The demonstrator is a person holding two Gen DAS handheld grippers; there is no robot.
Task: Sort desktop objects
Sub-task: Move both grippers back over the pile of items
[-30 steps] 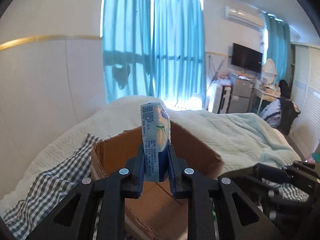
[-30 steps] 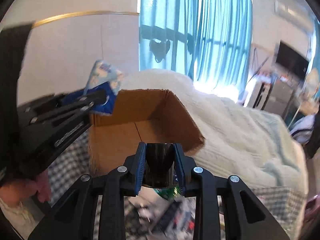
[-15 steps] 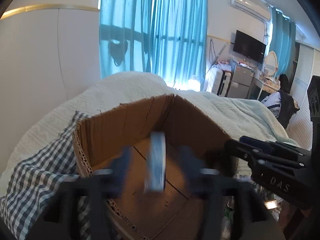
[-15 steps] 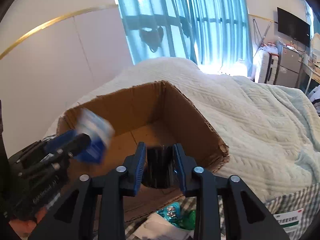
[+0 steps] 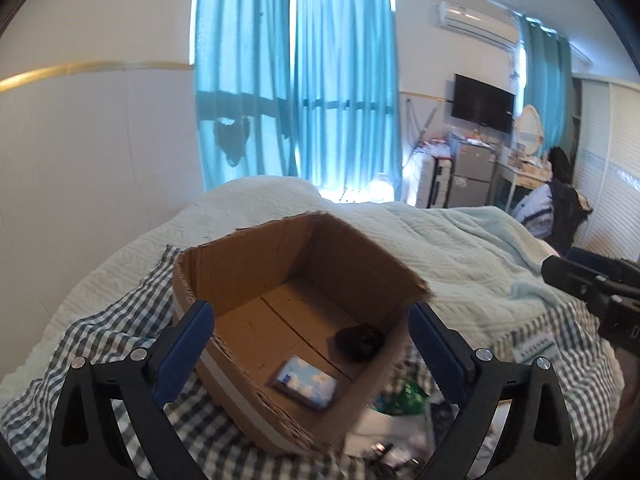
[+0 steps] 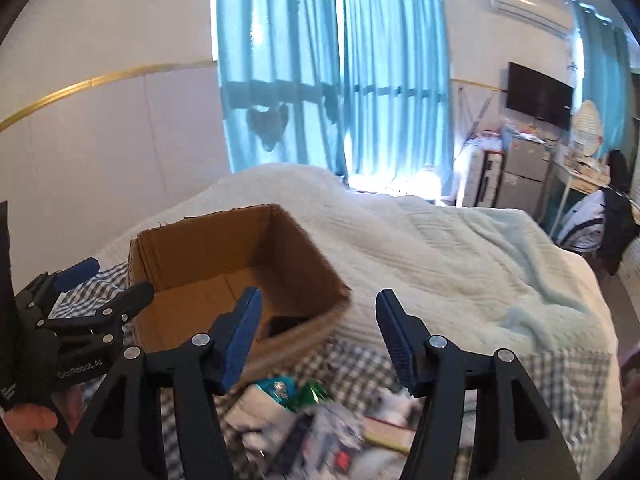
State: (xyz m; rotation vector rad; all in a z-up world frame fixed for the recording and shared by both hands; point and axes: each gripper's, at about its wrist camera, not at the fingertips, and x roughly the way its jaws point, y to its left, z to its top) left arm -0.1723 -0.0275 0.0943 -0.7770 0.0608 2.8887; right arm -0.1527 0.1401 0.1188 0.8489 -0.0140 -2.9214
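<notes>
Lying in box (image 5: 240, 276) below left gripper (image 5: 311, 334): tissue pack (image 5: 306, 387).

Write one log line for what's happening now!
box: holds tissue pack, black thing | left hand-held gripper: opening, empty | right hand-held gripper: opening, empty

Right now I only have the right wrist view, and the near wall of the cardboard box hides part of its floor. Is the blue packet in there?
Observer: Yes. The blue packet lies flat on the floor of the cardboard box, close to the near wall.
Operator: I can just make out something dark in there. Is it touching the packet?
Observer: No. The dark round object sits farther in, by the right wall, with bare cardboard between it and the packet. I cannot tell what it is.
</notes>
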